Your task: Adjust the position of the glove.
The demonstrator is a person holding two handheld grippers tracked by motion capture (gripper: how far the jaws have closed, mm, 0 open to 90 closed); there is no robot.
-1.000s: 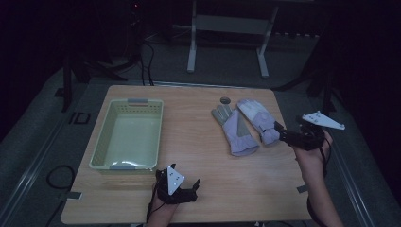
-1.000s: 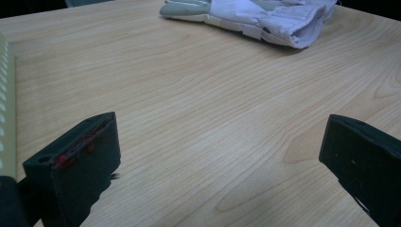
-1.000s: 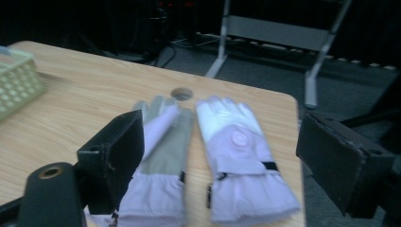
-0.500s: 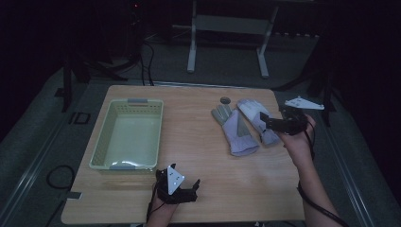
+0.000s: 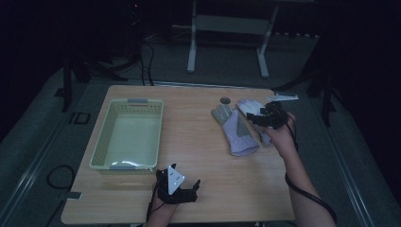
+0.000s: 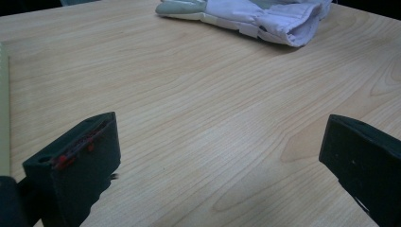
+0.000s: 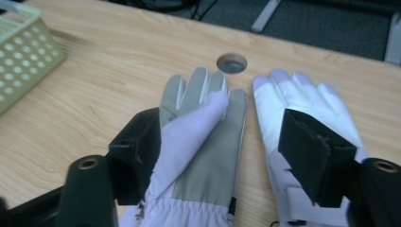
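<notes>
Gloves [image 5: 239, 126] lie near the table's [image 5: 203, 156] far right edge; right gripper [image 7: 222, 142] half-open and closing, straddling the grey-palmed glove [image 7: 203, 142], unclamped.

Both tongs [image 5: 191, 187] [image 5: 254, 118] agape, right narrowing.

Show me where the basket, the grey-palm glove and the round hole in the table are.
basket [image 5: 127, 101]: high view, far rim.
grey-palm glove [image 7: 208, 156]: right gripper view, grey palm.
round hole [image 7: 231, 63]: right gripper view, its middle.
</notes>
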